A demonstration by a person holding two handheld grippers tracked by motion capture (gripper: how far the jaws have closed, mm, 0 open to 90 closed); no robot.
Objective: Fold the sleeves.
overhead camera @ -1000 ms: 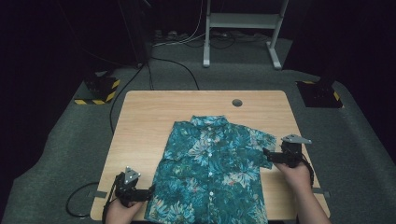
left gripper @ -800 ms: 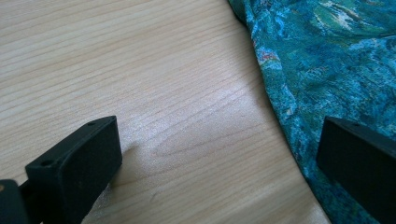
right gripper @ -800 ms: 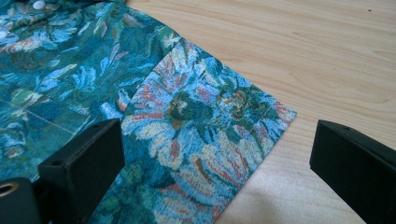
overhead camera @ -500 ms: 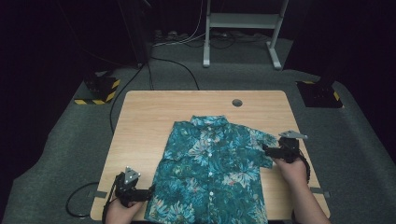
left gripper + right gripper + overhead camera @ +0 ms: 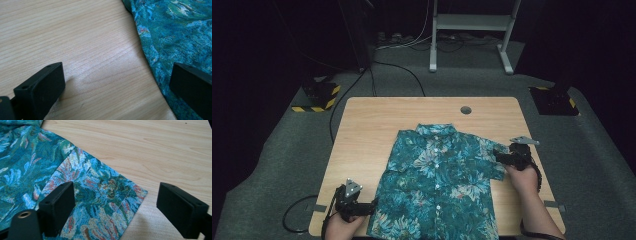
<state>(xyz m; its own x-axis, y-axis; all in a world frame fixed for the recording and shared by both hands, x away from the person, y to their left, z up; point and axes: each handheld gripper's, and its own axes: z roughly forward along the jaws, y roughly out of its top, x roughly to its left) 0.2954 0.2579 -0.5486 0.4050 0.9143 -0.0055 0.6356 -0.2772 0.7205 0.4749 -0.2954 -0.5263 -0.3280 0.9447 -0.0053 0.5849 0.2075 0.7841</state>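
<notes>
A teal floral short-sleeved shirt [image 5: 437,185] lies flat and buttoned on the wooden table [image 5: 377,125], collar away from me. My right gripper [image 5: 498,157] sits at the shirt's right sleeve [image 5: 100,187]. It is open, and its jaws have just been closing. The sleeve's hem corner lies between them, one jaw over the cloth and the other over bare wood, with no pad pressing. My left gripper [image 5: 369,205] rests low at the shirt's lower left edge [image 5: 180,32], open. One of its jaws stands over the cloth's edge and the other over wood.
A round cable hole [image 5: 466,110] sits near the table's far edge. A white stand [image 5: 472,25] and floor cables [image 5: 402,70] lie beyond the table. Yellow-black striped floor blocks [image 5: 319,97] sit at the left. Bare wood surrounds the shirt at the left and the far side.
My right gripper has slid a little left onto the sleeve's hem. The left gripper and the shirt have stayed put.
</notes>
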